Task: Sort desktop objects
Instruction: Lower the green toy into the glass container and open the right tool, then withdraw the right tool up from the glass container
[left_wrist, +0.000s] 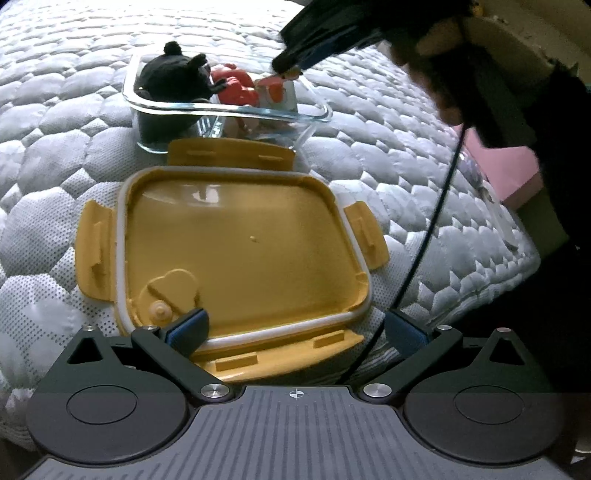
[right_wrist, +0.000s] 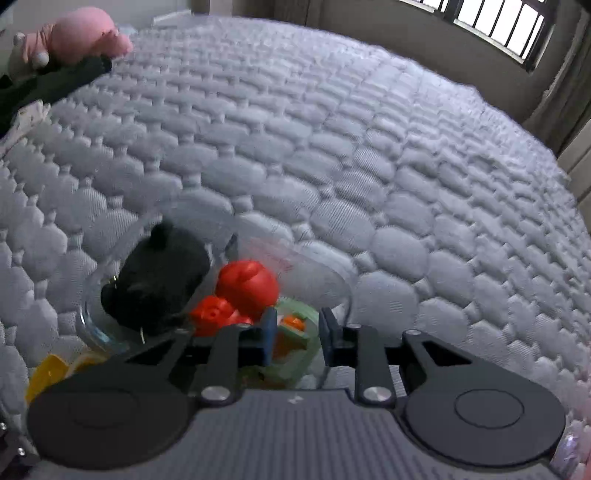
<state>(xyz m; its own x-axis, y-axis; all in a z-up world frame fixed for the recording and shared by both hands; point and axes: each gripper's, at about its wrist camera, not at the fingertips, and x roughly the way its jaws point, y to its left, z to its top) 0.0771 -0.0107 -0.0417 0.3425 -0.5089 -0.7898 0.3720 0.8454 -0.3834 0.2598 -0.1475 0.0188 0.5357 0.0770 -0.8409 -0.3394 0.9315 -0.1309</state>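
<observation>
Your left gripper (left_wrist: 295, 328) low at frame bottom, jaws spread wide, straddling near edge of yellow lid (left_wrist: 236, 251), holding nothing. Lid lies underside up on quilted mattress (left_wrist: 55, 147), frame centre. Your right gripper (right_wrist: 297, 332) over glass container (left_wrist: 221, 107), jaws parted narrowly, green-orange toy (right_wrist: 295, 332) between fingertips; contact unclear. Black plush (right_wrist: 159, 280) and red toy (right_wrist: 247, 284) inside container.

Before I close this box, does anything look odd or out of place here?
Only the yellow lid: it lies upside down on the mattress, in front of the glass container. Nothing looks spilled or damaged.
</observation>
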